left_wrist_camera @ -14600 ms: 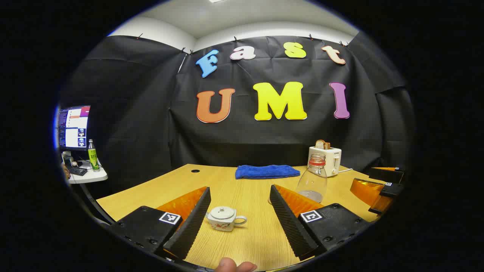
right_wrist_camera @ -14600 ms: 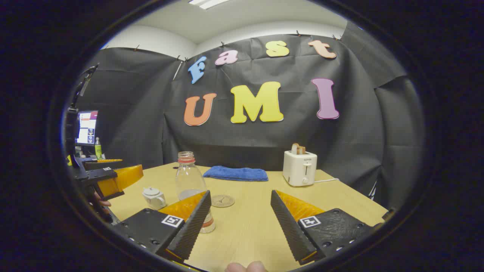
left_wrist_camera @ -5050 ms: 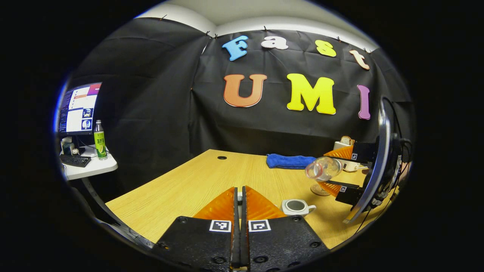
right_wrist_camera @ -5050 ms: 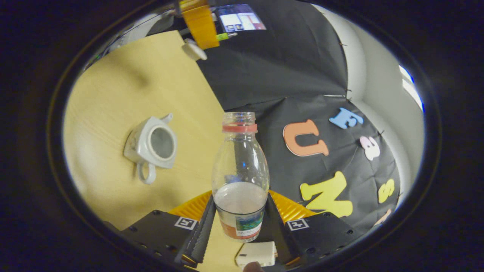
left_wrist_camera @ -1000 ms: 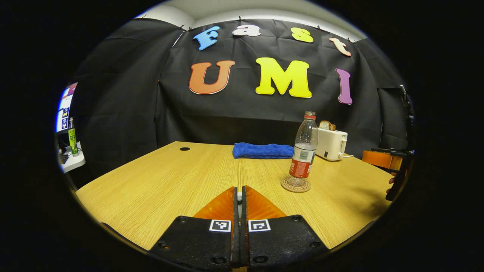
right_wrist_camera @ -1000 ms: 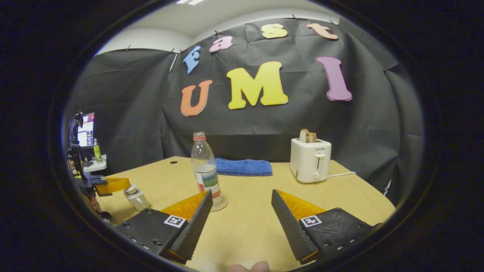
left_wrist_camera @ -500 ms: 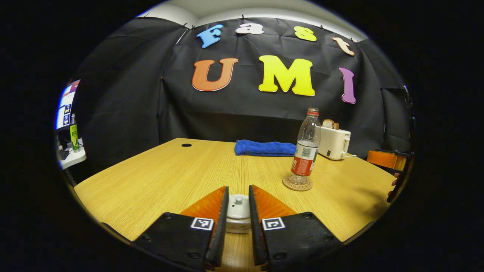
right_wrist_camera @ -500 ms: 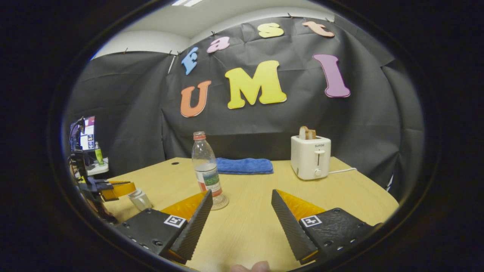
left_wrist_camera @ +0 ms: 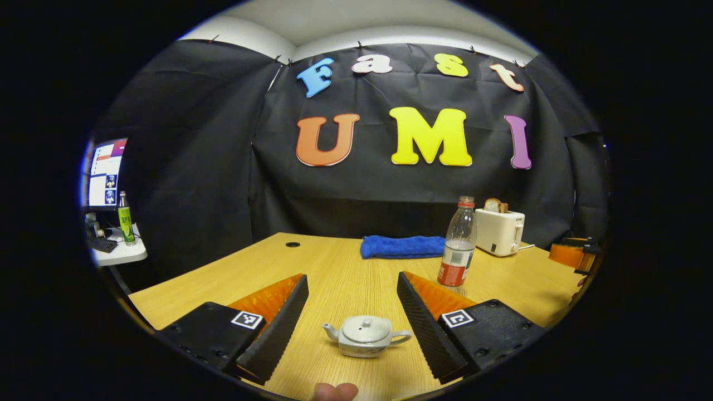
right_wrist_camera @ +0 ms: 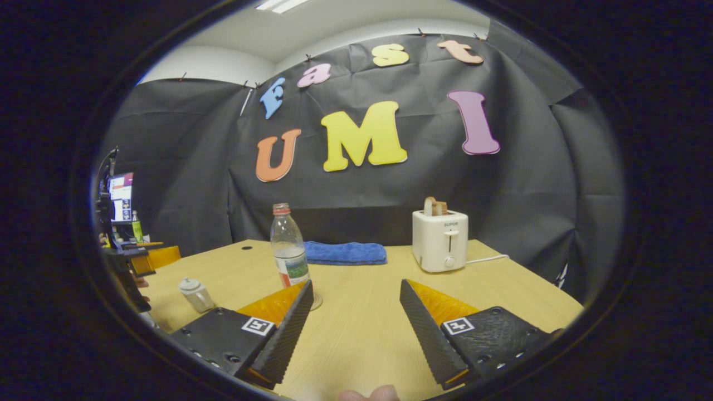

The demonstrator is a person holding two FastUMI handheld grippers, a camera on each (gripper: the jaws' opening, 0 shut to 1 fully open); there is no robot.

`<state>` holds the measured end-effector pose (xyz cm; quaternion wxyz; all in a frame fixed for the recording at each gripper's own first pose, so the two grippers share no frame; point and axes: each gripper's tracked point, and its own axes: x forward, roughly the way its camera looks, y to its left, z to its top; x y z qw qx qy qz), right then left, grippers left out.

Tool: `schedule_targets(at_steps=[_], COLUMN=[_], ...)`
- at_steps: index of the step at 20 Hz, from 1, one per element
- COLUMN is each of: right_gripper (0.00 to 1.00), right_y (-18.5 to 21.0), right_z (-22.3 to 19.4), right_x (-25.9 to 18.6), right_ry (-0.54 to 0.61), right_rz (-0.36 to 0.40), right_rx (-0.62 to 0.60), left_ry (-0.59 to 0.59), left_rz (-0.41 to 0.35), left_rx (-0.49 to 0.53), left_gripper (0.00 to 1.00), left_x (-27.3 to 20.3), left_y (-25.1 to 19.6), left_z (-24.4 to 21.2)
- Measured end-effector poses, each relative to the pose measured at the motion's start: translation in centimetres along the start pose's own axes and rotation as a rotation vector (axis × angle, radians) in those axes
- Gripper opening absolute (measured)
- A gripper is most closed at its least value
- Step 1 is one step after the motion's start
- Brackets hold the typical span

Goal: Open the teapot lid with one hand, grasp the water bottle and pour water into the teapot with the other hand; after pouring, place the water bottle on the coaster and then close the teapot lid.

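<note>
In the left gripper view my left gripper point(left_wrist_camera: 352, 301) is spread wide and holds nothing; the teapot point(left_wrist_camera: 366, 336) sits on the surface point(left_wrist_camera: 267, 267) between its fingers, touching neither. The lid point(left_wrist_camera: 365, 329) is on the pot. From here the spout points left and the handle right, so the pot's long axis runs across the view. Past the right finger the bottle point(left_wrist_camera: 458, 248) stands upright, its neck straight up, its foot hidden behind that finger. Behind it lie a blue towel point(left_wrist_camera: 402, 247) and a toaster point(left_wrist_camera: 499, 231), and my right gripper shows at the far right edge. A fingertip point(left_wrist_camera: 334, 391) shows at the bottom edge.

In the right gripper view my right gripper point(right_wrist_camera: 353, 303) is likewise released and empty, over bare surface point(right_wrist_camera: 362, 334). Here the bottle point(right_wrist_camera: 288, 253) stands left of centre, upright, and a sliver of the coaster point(right_wrist_camera: 317, 301) shows under it beside my left finger. The teapot point(right_wrist_camera: 195, 293) is small and farther left, well apart from the bottle; I cannot tell which way its spout points. Beyond it my left gripper point(right_wrist_camera: 146, 258) shows at the left edge. The towel point(right_wrist_camera: 345, 253) and toaster point(right_wrist_camera: 440, 240) stand at the back.
</note>
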<state>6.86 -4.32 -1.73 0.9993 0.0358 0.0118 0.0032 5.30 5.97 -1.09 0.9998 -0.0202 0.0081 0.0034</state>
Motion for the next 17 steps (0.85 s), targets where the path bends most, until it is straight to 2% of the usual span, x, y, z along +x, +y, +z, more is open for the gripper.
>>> schedule_targets(at_steps=[6, 11, 14, 17], right_gripper=[0.94, 0.92, 0.93, 0.93], right_y=[-0.7, -0.9, -1.0, -0.8], right_z=[2.0, 4.7, 5.4, 5.8], right_x=[-3.4, -6.0, -7.5, -8.2], right_ry=[-0.070, -0.124, -0.147, -0.173], right_rz=[-0.070, -0.132, -0.146, -0.141], right_rx=[-0.059, -0.078, -0.034, -0.071], left_ry=[-0.076, -0.097, -0.121, -0.129], left_rz=[-0.028, -0.052, -0.048, -0.052], left_rx=[-0.011, 0.044, 0.071, 0.079], left_gripper=[1.00, 1.00, 0.99, 0.99], left_x=[-1.3, -3.7, -5.2, -6.3], left_y=[-4.0, -8.2, -9.8, -11.0], left_z=[4.8, 5.9, 6.2, 5.7])
